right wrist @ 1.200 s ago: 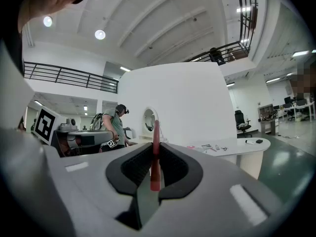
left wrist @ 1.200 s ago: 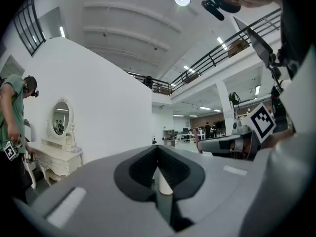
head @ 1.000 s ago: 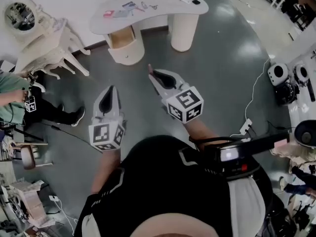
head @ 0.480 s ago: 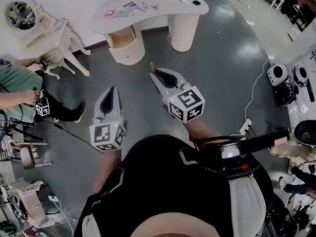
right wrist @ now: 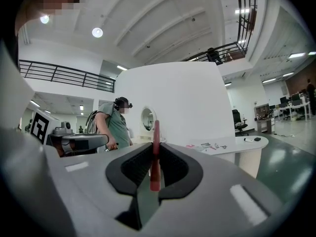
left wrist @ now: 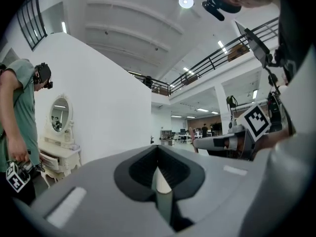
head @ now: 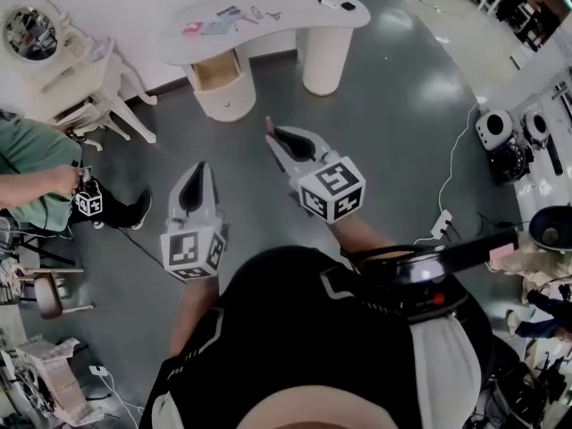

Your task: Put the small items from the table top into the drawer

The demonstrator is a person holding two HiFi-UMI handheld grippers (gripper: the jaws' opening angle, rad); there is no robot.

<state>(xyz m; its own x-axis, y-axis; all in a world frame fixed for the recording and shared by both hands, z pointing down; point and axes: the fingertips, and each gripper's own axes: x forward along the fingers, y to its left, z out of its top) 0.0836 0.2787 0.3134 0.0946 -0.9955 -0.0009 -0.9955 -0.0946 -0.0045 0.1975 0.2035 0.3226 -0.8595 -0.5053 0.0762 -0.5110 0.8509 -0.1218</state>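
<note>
The white curved table (head: 295, 16) stands far ahead, with several small items (head: 223, 21) on its left part and two dark ones (head: 338, 4) at its right end. In its left pedestal a drawer (head: 217, 71) is pulled open. Both grippers hang in mid-air over the grey floor, well short of the table. My right gripper (head: 271, 130) is shut on a thin red stick (right wrist: 155, 172) that pokes out past its tips (head: 267, 123). To its left, my left gripper (head: 199, 170) (left wrist: 158, 164) is shut with nothing in it.
A white dressing table with a round mirror (head: 36, 34) stands at the far left. A person in a green top (head: 31, 172) with another marked gripper is beside it. Cables and round devices (head: 509, 141) lie on the floor at the right.
The person in green has come further into the head view from the left. The table has slid slightly up and left in the picture. Both grippers look unchanged.
</note>
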